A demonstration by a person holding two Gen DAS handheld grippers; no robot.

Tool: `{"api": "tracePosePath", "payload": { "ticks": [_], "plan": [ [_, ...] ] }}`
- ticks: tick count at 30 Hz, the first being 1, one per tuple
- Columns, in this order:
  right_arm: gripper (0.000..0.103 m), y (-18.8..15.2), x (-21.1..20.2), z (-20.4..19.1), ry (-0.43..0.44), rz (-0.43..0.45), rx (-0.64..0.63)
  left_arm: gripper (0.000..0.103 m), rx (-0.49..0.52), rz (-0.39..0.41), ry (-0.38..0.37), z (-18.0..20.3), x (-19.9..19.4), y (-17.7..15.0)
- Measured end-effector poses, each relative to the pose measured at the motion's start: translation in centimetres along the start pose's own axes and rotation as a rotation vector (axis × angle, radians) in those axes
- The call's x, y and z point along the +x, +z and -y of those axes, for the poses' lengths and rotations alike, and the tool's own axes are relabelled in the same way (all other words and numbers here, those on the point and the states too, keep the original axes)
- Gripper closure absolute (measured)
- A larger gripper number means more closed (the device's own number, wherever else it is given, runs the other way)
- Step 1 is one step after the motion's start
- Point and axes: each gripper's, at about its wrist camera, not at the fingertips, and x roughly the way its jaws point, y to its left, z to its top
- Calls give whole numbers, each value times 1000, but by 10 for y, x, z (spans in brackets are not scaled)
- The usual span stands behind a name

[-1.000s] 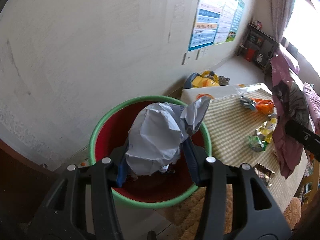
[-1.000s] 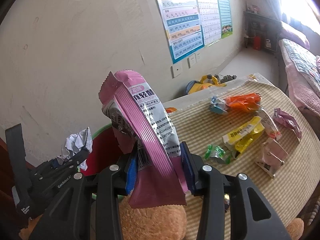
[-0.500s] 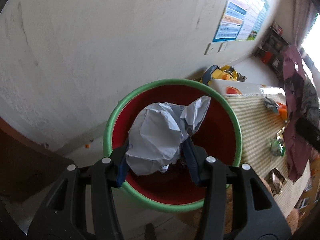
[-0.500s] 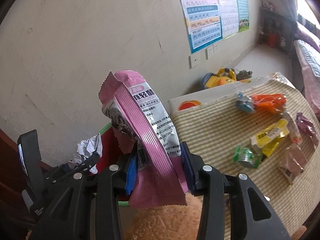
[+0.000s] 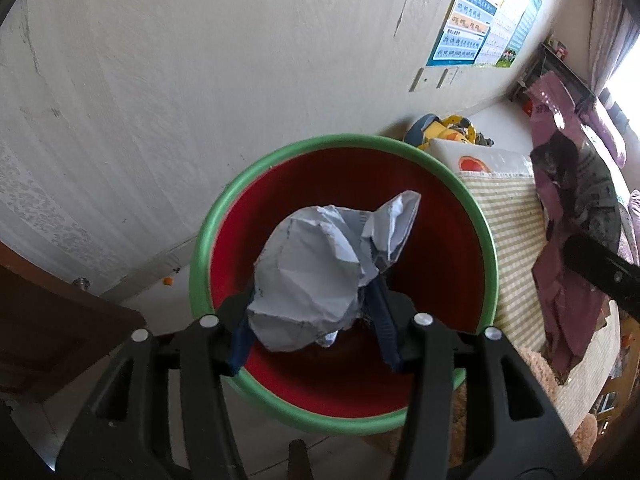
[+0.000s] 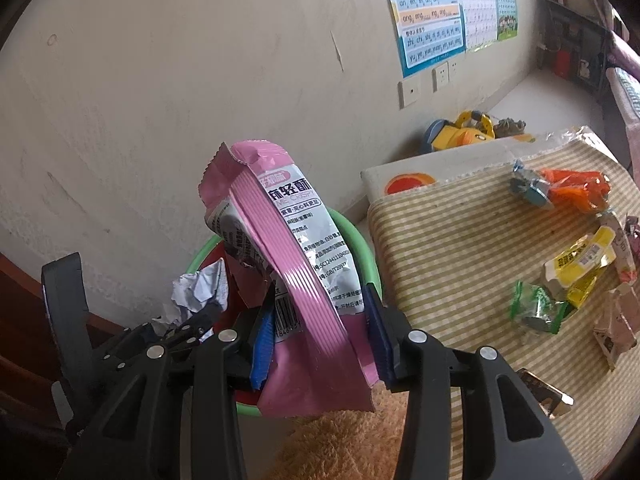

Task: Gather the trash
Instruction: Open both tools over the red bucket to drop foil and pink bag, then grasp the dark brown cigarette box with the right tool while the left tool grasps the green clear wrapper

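Crumpled paper [image 5: 316,276] clenched in left gripper [image 5: 314,320] over bin [image 5: 200,248]; right gripper's [image 6: 320,336] wrapper [image 6: 288,248] could miss.

Daylight floods in from a window [image 5: 628,68] at two o'clock, blown out to white glare. The wall [image 6: 200,80] sits evenly lit, soft shadows below. Fisheye bending curves everything, with black corners; edges smear slightly.
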Motion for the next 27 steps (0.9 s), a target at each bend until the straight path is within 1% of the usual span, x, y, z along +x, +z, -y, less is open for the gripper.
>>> {"api": "tracePosePath", "payload": {
  "ticks": [1,2,3,4,6,13,17,18,21,23,24,25,26,27],
  "plan": [
    [59,0,1,0,3,-4,0,47,-2,-1,-7,0,1,0],
    [54,2,3,-1,8,-8,2,44,-6,-1,-16,-1,2,-1],
    [41,2,4,0,17,-9,8,37,-9,0,-22,0,2,0],
    [39,2,3,1,20,-2,14,27,-12,1,-24,0,2,0],
    [39,1,3,0,27,-1,13,23,-21,11,-28,-1,1,0],
    [39,-1,-8,6,38,14,37,22,-16,-3,-11,2,1,0],
    [39,-6,-24,20,26,30,59,22,19,8,-3,10,-4,0],
    [40,-8,-30,27,12,35,58,22,28,10,-2,13,-6,1],
    [39,-14,-52,57,-76,69,57,22,54,25,-4,21,-13,0],
    [34,-18,-61,80,-116,48,53,22,65,31,-12,27,-17,0],
    [30,-22,-61,94,-133,1,44,22,74,33,-21,33,-19,-1],
    [30,-26,-60,103,-157,-32,39,22,82,33,-27,37,-20,-1],
    [30,-33,-60,115,-198,-60,35,22,90,33,-35,41,-21,-2],
    [30,-37,-59,122,-211,-78,30,22,104,30,-54,48,-23,-3]
  ]
}}
